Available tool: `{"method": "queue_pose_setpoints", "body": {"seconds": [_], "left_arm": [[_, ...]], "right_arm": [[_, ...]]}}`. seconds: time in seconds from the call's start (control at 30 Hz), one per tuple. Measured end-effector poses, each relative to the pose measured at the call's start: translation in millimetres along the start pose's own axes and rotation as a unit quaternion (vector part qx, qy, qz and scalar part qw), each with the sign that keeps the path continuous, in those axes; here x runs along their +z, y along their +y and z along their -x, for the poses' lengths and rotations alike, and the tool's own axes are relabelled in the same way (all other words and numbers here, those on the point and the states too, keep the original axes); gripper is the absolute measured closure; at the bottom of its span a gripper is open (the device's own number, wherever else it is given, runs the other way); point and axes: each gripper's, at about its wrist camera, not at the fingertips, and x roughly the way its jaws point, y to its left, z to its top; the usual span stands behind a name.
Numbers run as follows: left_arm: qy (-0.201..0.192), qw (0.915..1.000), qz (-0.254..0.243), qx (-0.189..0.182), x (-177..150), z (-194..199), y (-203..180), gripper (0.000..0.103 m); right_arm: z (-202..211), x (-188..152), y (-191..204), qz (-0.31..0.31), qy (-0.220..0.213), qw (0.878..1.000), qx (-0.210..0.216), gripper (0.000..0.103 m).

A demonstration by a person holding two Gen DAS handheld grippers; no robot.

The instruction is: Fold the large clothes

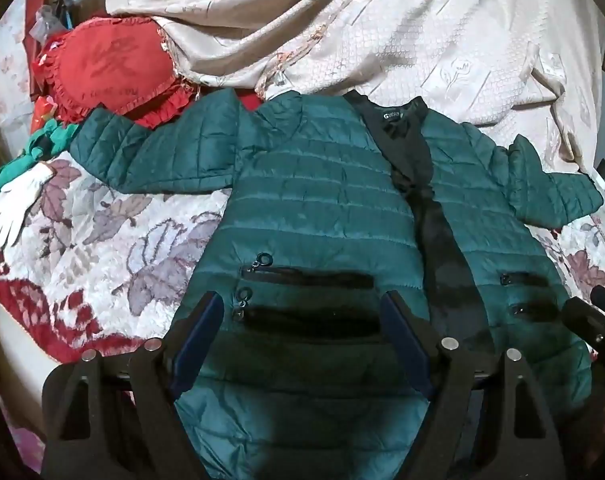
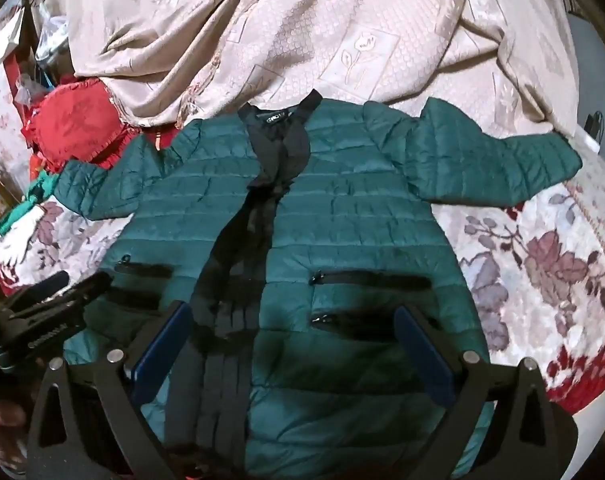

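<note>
Dark-green quilted puffer jacket (image 1: pixel 322 200) w/ black lining lies front-up, unzipped, sleeves spread, on the floral bedspread (image 1: pixel 102 248) near its front edge. Left gripper (image 1: pixel 302 312) hangs over the jacket's left zip pockets, right gripper (image 2: pixel 294 324) over the hem by the opening. Both tilt down, jaws wide, holding nothing.

A red frilled cushion (image 1: pixel 114 76) lies beside the beige drape (image 1: pixel 342 28), with a white glove (image 1: pixel 16 204) near it on the floral bedspread (image 1: pixel 102 248).
</note>
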Motion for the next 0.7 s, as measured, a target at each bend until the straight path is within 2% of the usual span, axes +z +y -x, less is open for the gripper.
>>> {"method": "queue_pose_setpoints", "body": {"seconds": [0.1, 0.2, 0.37, 0.7], "left_arm": [[0.001, 1.0, -0.002, 0.0, -1, -1, -1, 0.039], [0.003, 1.0, 0.0, -0.002, -3, -2, -2, 0.039], [0.002, 1.0, -0.002, 0.0, -7, 0, -3, 0.039], [-0.004, 1.0, -0.004, -0.004, -12, 6, -3, 0.039]], "right_arm": [[-3, 5, -14, -0.005, 0.002, 1.0, 0.005, 0.001], [-2, 2, 0, -0.009, 0.005, 1.0, 0.002, 0.001], [-7, -12, 4, -0.008, 0.012, 1.0, 0.004, 0.001], [-8, -13, 11, 0.002, 0.016, 1.0, 0.003, 0.001]]}}
